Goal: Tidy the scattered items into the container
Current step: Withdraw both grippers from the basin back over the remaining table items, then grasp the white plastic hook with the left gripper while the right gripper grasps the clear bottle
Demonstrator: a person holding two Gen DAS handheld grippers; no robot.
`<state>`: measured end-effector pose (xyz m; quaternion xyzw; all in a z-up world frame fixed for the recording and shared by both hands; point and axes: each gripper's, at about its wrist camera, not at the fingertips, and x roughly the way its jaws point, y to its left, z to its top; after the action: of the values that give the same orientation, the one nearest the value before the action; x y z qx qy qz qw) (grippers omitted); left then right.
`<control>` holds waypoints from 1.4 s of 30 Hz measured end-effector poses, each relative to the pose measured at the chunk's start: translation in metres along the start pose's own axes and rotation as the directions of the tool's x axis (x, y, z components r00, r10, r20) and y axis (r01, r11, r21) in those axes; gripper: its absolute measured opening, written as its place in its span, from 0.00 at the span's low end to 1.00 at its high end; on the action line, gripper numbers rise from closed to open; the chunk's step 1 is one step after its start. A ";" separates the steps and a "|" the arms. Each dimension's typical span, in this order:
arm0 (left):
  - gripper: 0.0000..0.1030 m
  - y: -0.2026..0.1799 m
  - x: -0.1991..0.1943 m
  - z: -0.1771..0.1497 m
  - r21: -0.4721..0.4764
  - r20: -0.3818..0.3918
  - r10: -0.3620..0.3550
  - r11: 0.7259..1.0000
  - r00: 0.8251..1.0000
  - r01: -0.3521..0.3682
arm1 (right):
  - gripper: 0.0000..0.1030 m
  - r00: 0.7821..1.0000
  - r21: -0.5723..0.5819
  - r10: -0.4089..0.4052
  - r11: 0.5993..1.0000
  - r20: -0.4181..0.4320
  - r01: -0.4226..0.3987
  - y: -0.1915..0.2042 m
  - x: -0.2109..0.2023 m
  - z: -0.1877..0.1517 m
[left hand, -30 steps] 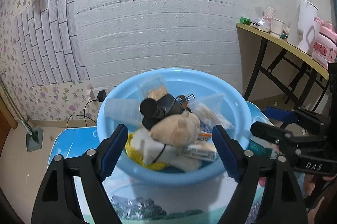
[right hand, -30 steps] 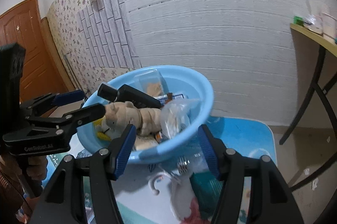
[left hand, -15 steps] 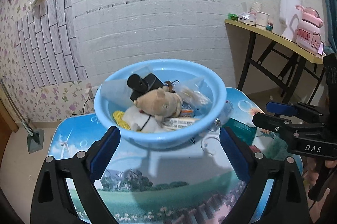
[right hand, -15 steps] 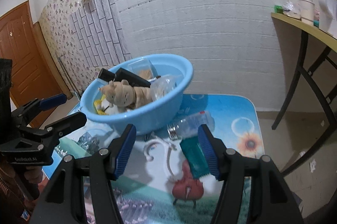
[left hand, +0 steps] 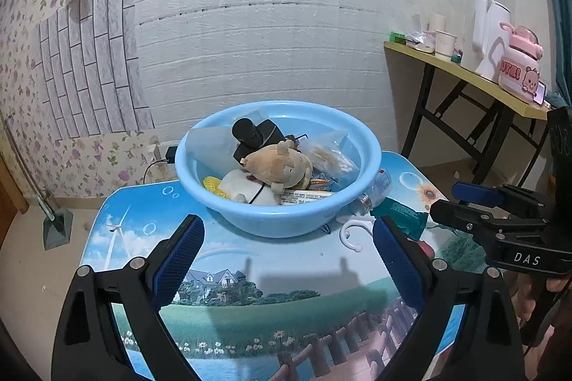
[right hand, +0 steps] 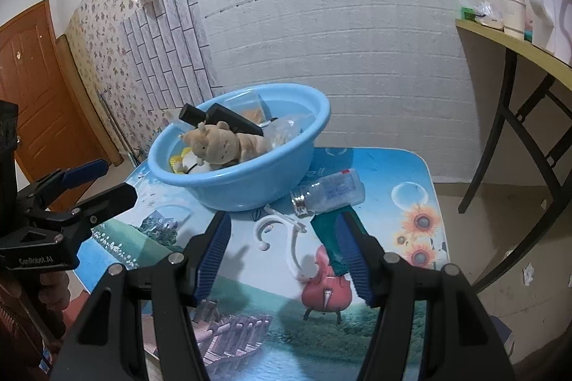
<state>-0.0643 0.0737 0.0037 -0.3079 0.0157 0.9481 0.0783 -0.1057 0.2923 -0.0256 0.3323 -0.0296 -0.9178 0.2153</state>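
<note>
Basin (left hand: 279,220), light blue, sits toward the far side of my worktop (left hand: 250,273), piled with a tan plush toy (left hand: 282,162), a black cylinder-ended object (left hand: 250,134), a white soft item (left hand: 243,184) and clear bags (left hand: 329,155). A second ago it filled my left view, with my left jaws reaching around its near rim; now both hands have drawn back and bare printed worktop lies between me and it. My left gripper (left hand: 286,259) stood narrower a second ago and is now spread wide, with nothing between the pads. My right gripper (right hand: 282,252) is about half open, unchanged, and grips nothing; beyond its pads lie a white hook (right hand: 286,234) and a green packet (right hand: 330,238), while a clear bottle (right hand: 329,191) rests just beside the basin's wall. These three are outside the basin, on its right side.
</note>
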 end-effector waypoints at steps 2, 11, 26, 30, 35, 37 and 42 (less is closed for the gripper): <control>0.93 0.001 -0.001 -0.002 0.003 -0.002 -0.001 1.000 1.000 0.001 | 0.59 1.000 -0.002 -0.001 1.000 -0.003 0.001 0.001 0.000 -0.001; 0.93 0.000 0.001 -0.009 0.008 -0.019 -0.010 1.000 1.000 0.010 | 0.59 1.000 0.003 -0.006 1.000 -0.018 0.006 0.001 0.002 -0.004; 0.93 -0.017 0.021 -0.027 0.048 -0.095 -0.041 0.998 0.995 0.045 | 0.59 0.998 0.043 -0.027 0.999 -0.053 0.029 -0.019 0.013 -0.015; 0.93 -0.023 0.031 -0.034 0.057 -0.128 -0.049 0.997 0.991 0.057 | 0.59 0.997 0.061 -0.040 0.997 -0.070 0.044 -0.030 0.019 -0.021; 0.93 -0.027 0.041 -0.039 0.063 -0.153 -0.055 0.996 0.987 0.065 | 0.59 0.994 0.087 -0.057 0.994 -0.096 0.065 -0.044 0.026 -0.027; 0.93 -0.028 0.046 -0.040 0.057 -0.165 -0.061 0.996 0.984 0.071 | 0.59 0.993 0.093 -0.064 0.993 -0.102 0.073 -0.048 0.028 -0.029; 0.93 -0.032 0.062 -0.044 0.047 -0.195 -0.060 0.996 0.979 0.070 | 0.59 0.991 0.109 -0.072 0.991 -0.112 0.084 -0.059 0.034 -0.031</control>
<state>-0.0831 0.1106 -0.0675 -0.3968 0.0385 0.9098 0.1157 -0.1320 0.3338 -0.0815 0.3940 -0.0568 -0.9031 0.1612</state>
